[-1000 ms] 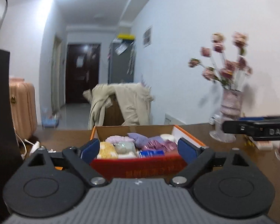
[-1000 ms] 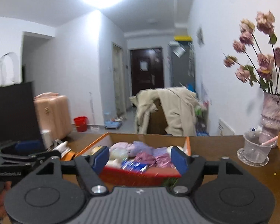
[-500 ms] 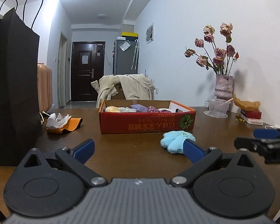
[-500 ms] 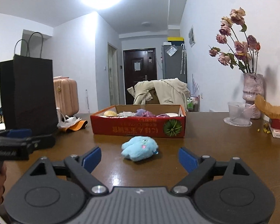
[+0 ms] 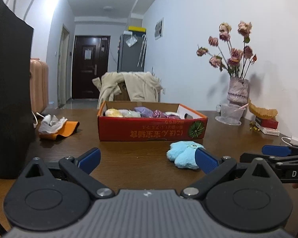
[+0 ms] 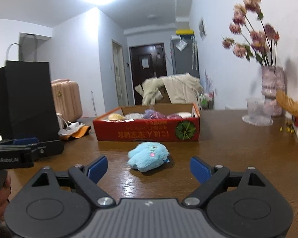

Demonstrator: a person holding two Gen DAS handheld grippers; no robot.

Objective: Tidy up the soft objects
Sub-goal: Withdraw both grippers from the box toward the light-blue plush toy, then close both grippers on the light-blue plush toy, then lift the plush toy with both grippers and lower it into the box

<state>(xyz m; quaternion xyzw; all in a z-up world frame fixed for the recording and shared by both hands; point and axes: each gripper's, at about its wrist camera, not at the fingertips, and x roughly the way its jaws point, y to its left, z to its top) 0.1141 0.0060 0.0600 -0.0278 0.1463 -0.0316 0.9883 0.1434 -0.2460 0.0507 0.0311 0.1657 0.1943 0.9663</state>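
A light blue plush toy (image 6: 148, 156) lies on the brown table in front of a red cardboard box (image 6: 147, 132) that holds several soft items. My right gripper (image 6: 149, 168) is open and empty, low over the table, with the toy just ahead of its fingers. My left gripper (image 5: 148, 158) is open and empty; the toy (image 5: 181, 154) lies at its right fingertip and the box (image 5: 152, 131) is further ahead. Each gripper shows at the edge of the other's view.
A tall black paper bag (image 5: 9, 99) stands at the left. A white cloth on an orange item (image 5: 56, 127) lies left of the box. A vase of dried roses (image 5: 237, 89), a clear plastic cup (image 5: 230, 115) and small boxes (image 5: 267, 126) stand at the right.
Both grippers have pulled back from above the box and dropped low over the table. The blue toy now lies on the table in front of the box. Both stay open.
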